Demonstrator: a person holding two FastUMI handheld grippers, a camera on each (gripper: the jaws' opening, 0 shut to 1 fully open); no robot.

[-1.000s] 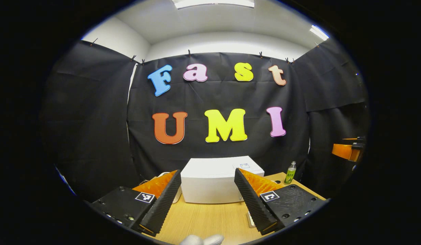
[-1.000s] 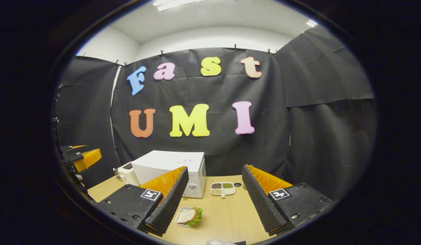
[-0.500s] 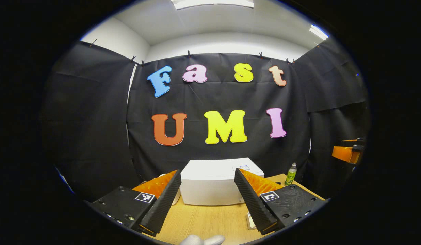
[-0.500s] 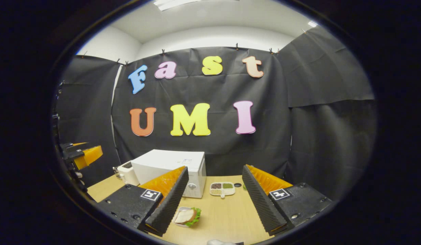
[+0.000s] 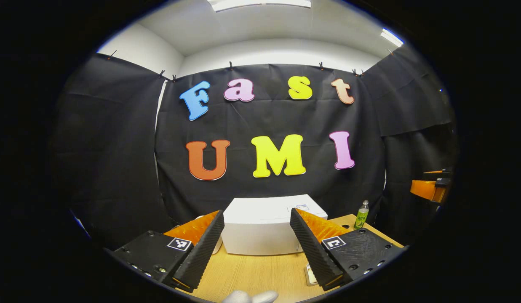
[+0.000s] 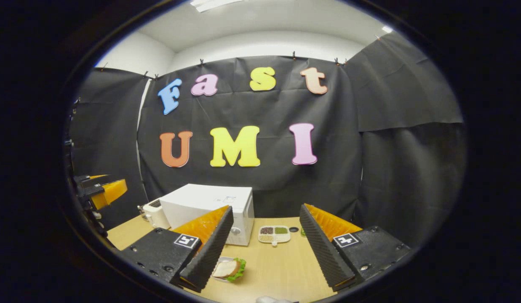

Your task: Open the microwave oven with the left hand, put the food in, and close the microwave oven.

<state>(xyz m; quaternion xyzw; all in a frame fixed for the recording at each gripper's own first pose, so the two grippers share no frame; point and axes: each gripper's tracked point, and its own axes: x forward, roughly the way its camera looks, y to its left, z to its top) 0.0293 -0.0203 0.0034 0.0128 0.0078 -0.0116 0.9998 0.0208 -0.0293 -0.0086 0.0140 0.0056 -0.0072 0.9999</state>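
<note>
With both grippers' fingers apart and empty, the left gripper (image 5: 257, 248) should approach the microwave (image 5: 264, 225) door squarely.

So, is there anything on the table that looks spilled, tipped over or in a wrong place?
Nothing stands out. The microwave sits square with its door shut, the sandwich lies on its plate, the divided dish holds its contents, and the green bottle stands upright.

Right gripper (image 6: 260, 252) fingers apart, sandwich plate (image 6: 228, 269) below, white microwave (image 6: 209, 210) behind
</note>
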